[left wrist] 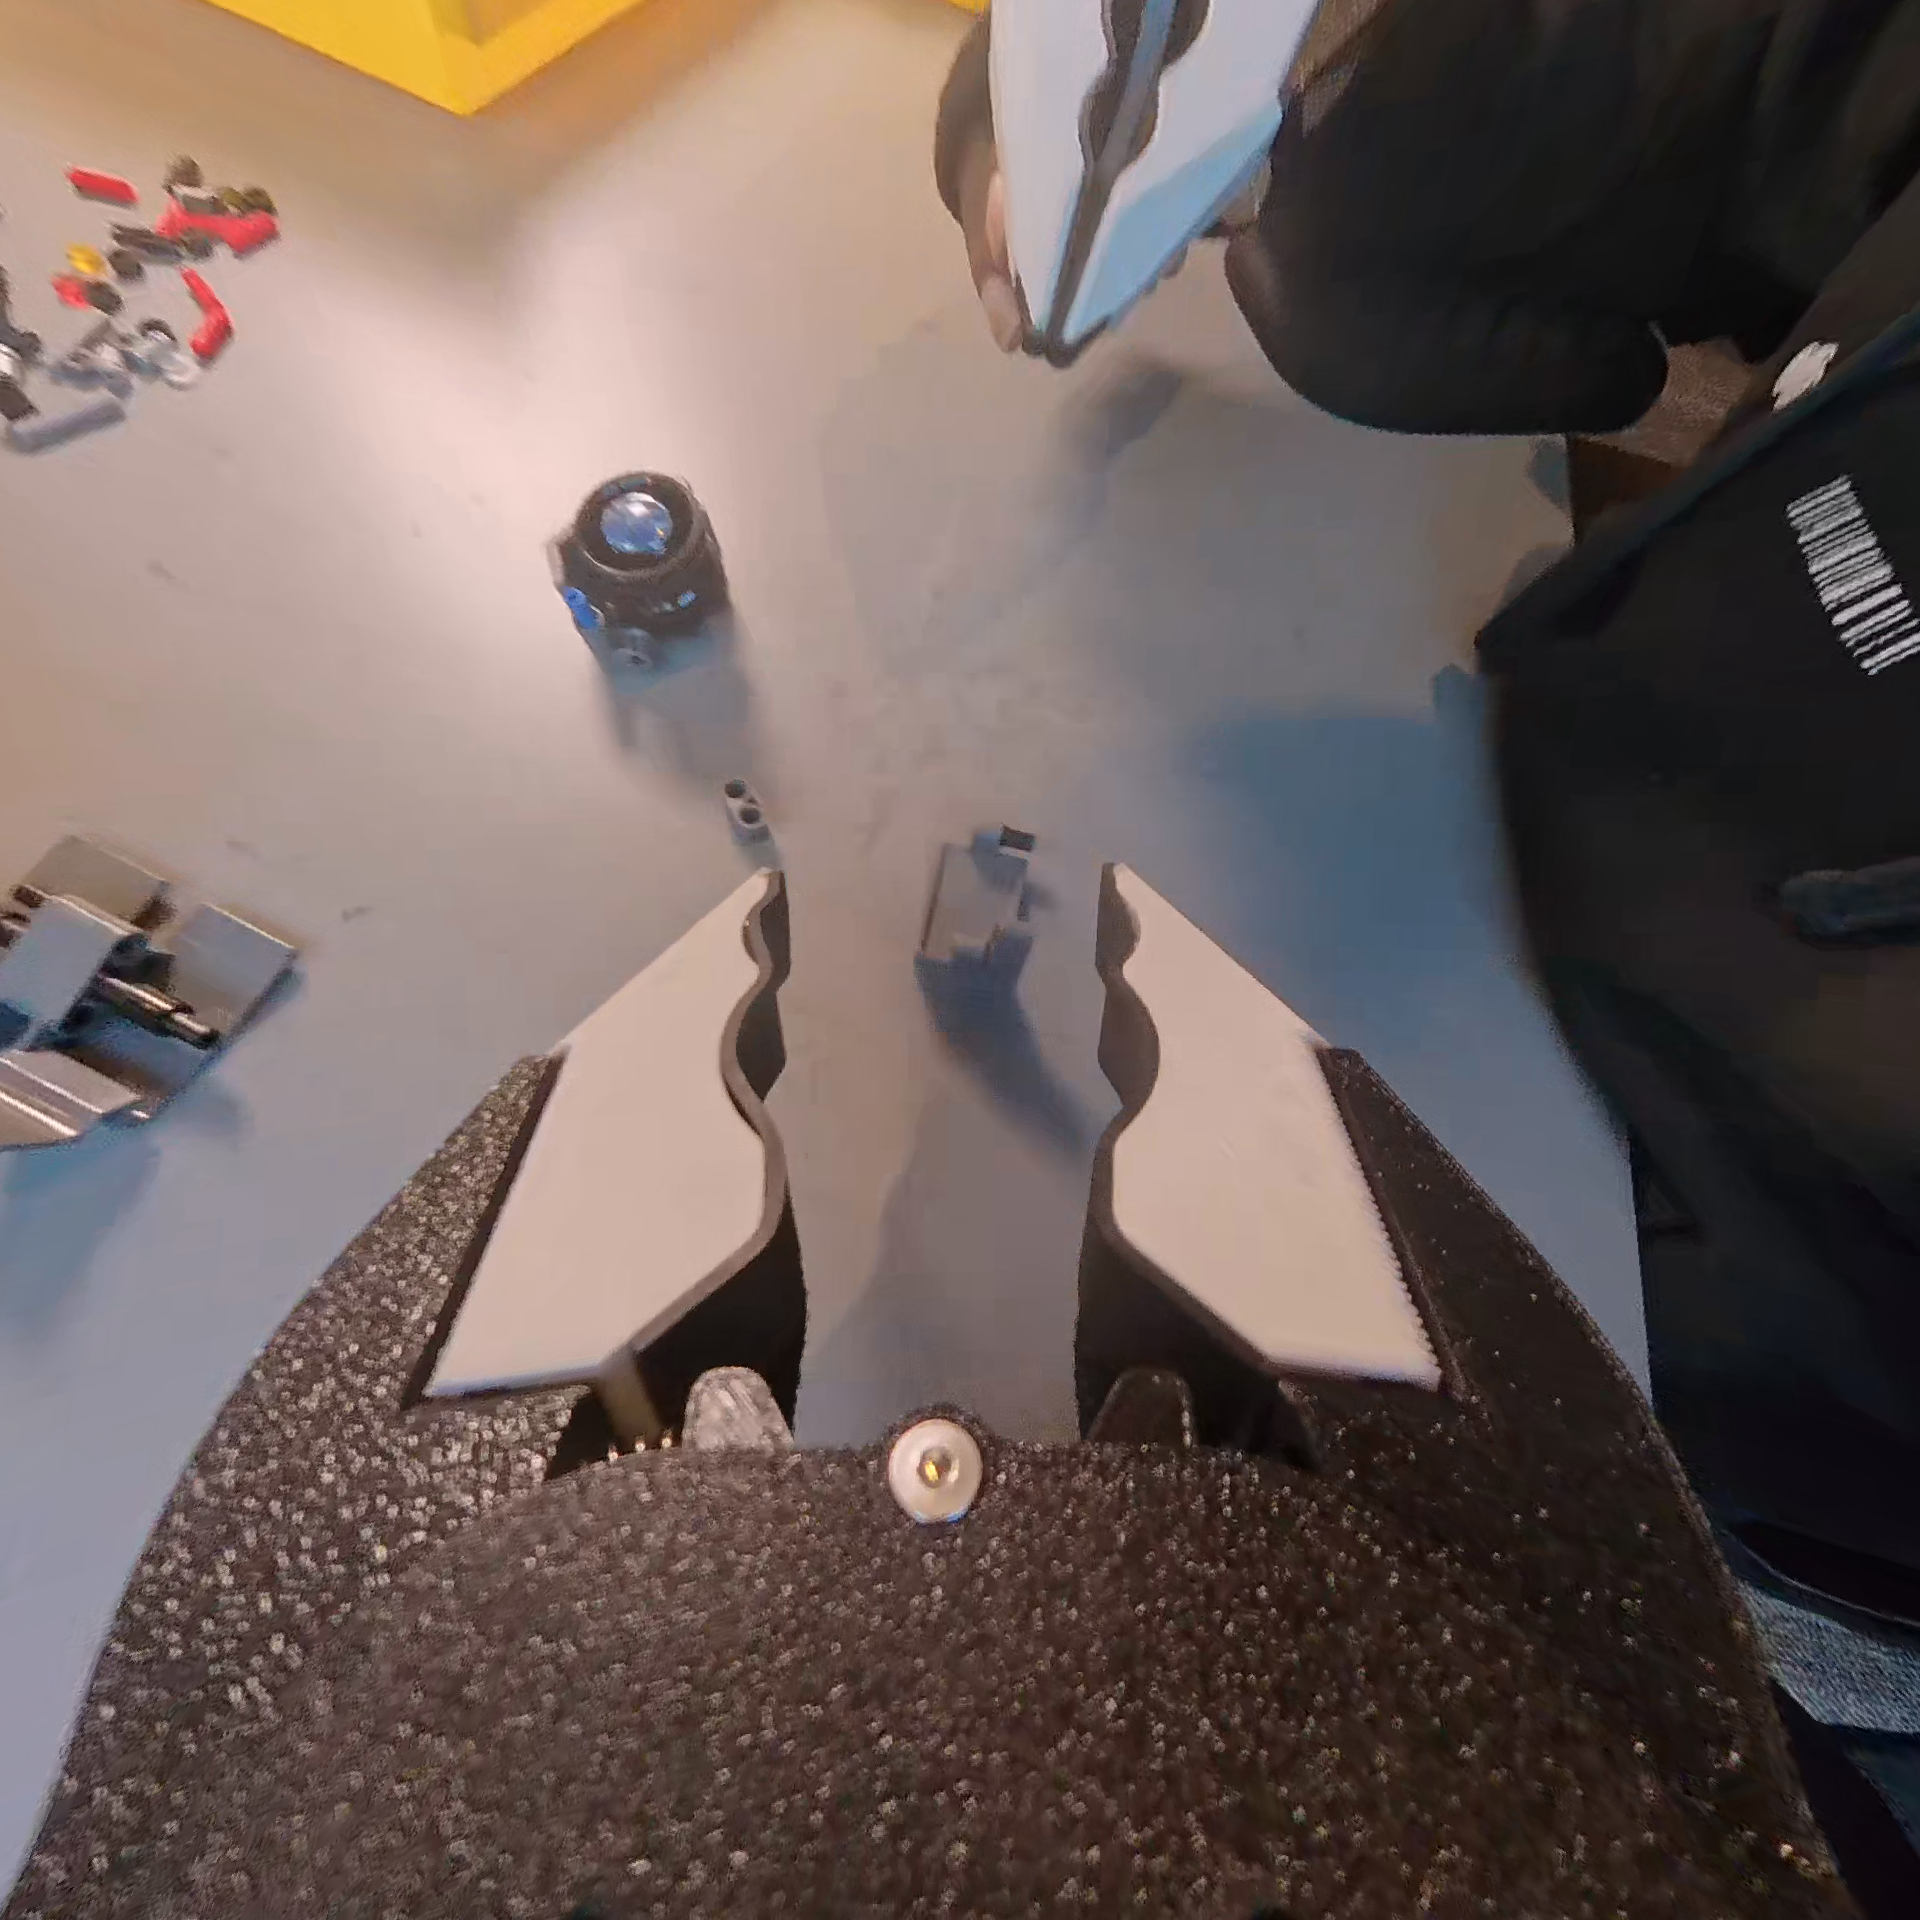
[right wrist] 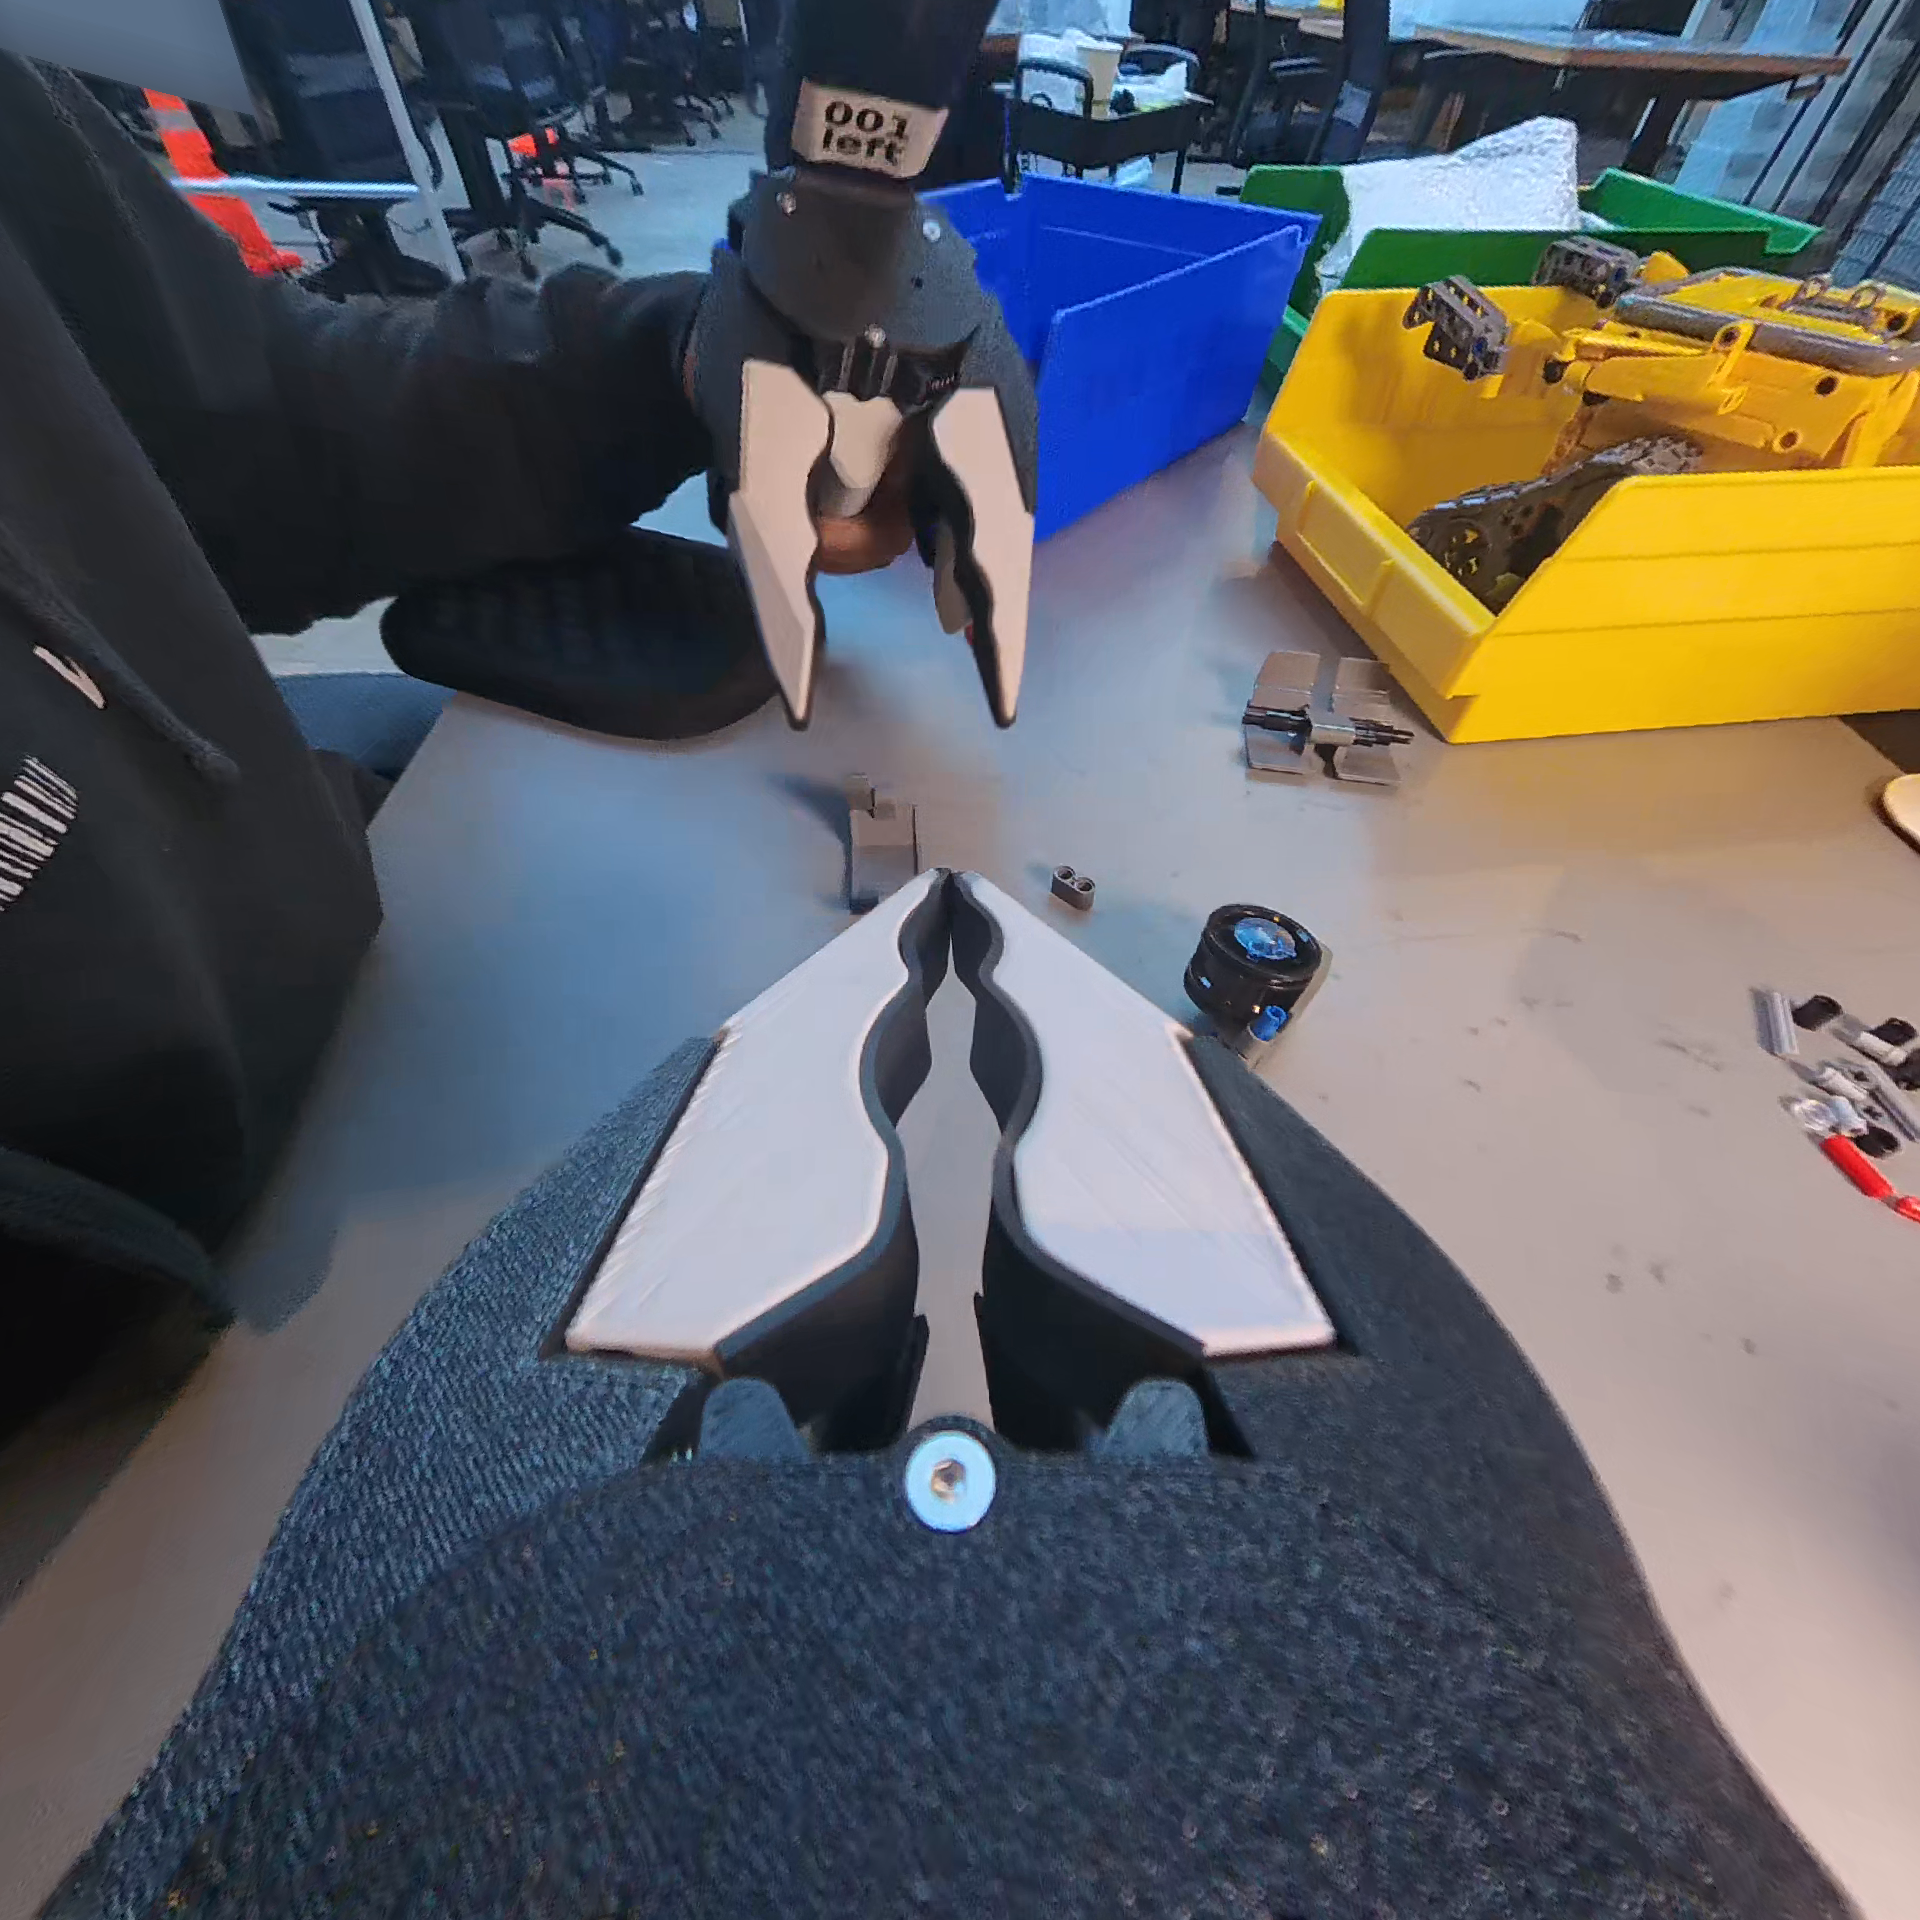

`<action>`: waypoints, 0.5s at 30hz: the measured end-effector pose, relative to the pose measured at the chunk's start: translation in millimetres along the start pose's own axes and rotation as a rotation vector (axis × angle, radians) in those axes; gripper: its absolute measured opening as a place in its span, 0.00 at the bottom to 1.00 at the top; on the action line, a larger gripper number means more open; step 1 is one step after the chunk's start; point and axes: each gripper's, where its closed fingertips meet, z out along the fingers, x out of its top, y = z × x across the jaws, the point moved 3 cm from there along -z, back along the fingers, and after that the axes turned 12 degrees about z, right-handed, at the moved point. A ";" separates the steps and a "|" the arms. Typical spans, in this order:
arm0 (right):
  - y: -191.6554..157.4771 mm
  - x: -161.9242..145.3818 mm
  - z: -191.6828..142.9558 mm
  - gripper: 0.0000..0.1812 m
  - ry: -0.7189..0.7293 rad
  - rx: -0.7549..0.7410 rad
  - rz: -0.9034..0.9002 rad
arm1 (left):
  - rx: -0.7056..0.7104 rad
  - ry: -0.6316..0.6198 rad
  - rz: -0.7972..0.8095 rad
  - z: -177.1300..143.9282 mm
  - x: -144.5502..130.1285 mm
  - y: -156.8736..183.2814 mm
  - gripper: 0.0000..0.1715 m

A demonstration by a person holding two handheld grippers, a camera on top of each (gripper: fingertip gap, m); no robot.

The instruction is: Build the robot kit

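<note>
My left gripper [left wrist: 940,878] is open and holds nothing. In the right wrist view it [right wrist: 899,717] hovers above the table. A small grey brick piece [left wrist: 977,899] lies on the grey table [left wrist: 416,675] below the gap between its fingers, untouched. It also shows in the right wrist view [right wrist: 881,831], just beyond my right gripper [right wrist: 948,878], which is shut with its fingertips together. In the left wrist view the right gripper [left wrist: 1051,338] hangs at the top, shut. A tiny grey two-hole connector [left wrist: 746,810] lies near the left fingertip.
A black round part with a blue lens [right wrist: 1247,971] and a grey plate assembly [right wrist: 1325,727] lie on the table. Loose red, black and grey pieces [left wrist: 156,270] are scattered nearby. A yellow bin [right wrist: 1382,582], a blue bin [right wrist: 1122,312] and a green bin stand behind. A person's black sleeve [right wrist: 364,416] is on the left.
</note>
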 end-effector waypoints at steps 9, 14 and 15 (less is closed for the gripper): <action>4.0 13.5 -8.3 0.00 0.078 -0.018 0.047 | 0.007 -0.165 0.123 28.7 -14.9 12.8 0.10; 6.1 23.8 -17.9 0.00 0.122 -0.044 0.035 | -0.020 0.041 0.166 23.9 20.4 7.9 0.09; 5.5 24.9 -19.2 0.00 0.135 -0.039 0.033 | -0.011 0.104 0.186 21.1 32.7 6.6 0.09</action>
